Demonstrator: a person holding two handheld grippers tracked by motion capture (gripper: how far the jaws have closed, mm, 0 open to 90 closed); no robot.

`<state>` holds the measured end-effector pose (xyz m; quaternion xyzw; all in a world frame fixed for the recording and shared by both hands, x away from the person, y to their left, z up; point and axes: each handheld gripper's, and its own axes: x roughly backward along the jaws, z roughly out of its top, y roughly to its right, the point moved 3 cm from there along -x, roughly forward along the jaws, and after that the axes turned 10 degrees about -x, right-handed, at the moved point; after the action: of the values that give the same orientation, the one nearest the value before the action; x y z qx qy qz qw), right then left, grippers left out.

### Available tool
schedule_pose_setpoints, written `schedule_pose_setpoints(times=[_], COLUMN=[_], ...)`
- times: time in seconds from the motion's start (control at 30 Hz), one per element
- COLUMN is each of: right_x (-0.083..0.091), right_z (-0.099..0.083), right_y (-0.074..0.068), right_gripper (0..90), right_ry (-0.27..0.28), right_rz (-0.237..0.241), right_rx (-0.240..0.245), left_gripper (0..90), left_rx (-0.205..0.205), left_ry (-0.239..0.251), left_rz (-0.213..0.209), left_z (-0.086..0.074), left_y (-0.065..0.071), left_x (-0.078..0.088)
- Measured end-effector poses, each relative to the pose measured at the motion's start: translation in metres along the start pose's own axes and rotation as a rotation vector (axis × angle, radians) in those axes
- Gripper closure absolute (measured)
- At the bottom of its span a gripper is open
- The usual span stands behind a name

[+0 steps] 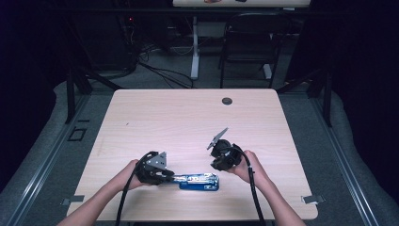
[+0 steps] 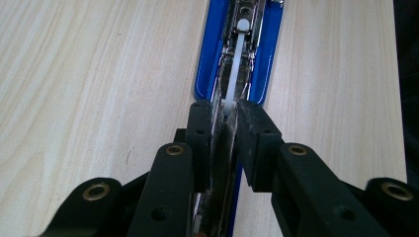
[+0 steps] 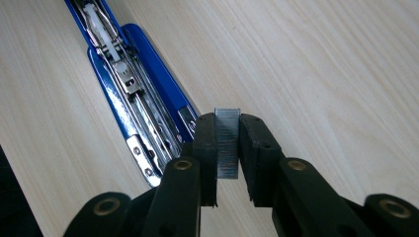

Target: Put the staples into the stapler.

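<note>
Stapler (image 1: 200, 181), blue, lying opened flat on wooden table (image 1: 188, 117), low centre of high view. Left gripper (image 2: 225, 123) pinched on stapler's metal magazine arm, at lower middle of left gripper view. Right gripper (image 3: 228, 131) clamped on strip of staples (image 3: 227, 140), lower centre of right gripper view, just right of open stapler channel, above table surface.
</note>
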<state>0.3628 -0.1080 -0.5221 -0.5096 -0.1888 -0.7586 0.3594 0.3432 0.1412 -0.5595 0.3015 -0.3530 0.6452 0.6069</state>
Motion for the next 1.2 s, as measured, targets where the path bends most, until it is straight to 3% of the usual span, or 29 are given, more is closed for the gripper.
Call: schedule_pose_setpoints(times=[0.33, 0.63, 0.93, 1.2], right_x=[-0.005, -0.01, -0.017, -0.021], right_z=[0.01, 0.009, 0.007, 0.002], right_y=[-0.018, -0.027, -0.029, -0.026], right_gripper=[78.6, 78.6, 78.6, 78.5], right_ry=[0.008, -0.02, -0.062, -0.069], right_rz=[0.054, 0.101, 0.138, 0.156], right_rx=[0.092, 0.185, 0.24, 0.257], left_gripper=[76.3, 76.3, 76.3, 76.3], left_rx=[0.001, 0.004, 0.006, 0.008], left_ry=[0.011, 0.016, 0.015, 0.016], left_rz=[0.006, 0.0, -0.009, -0.005], left_z=[0.0, -0.001, 0.0, 0.0], left_y=[0.0, 0.0, -0.001, -0.001], left_x=[-0.001, -0.001, -0.001, -0.002])
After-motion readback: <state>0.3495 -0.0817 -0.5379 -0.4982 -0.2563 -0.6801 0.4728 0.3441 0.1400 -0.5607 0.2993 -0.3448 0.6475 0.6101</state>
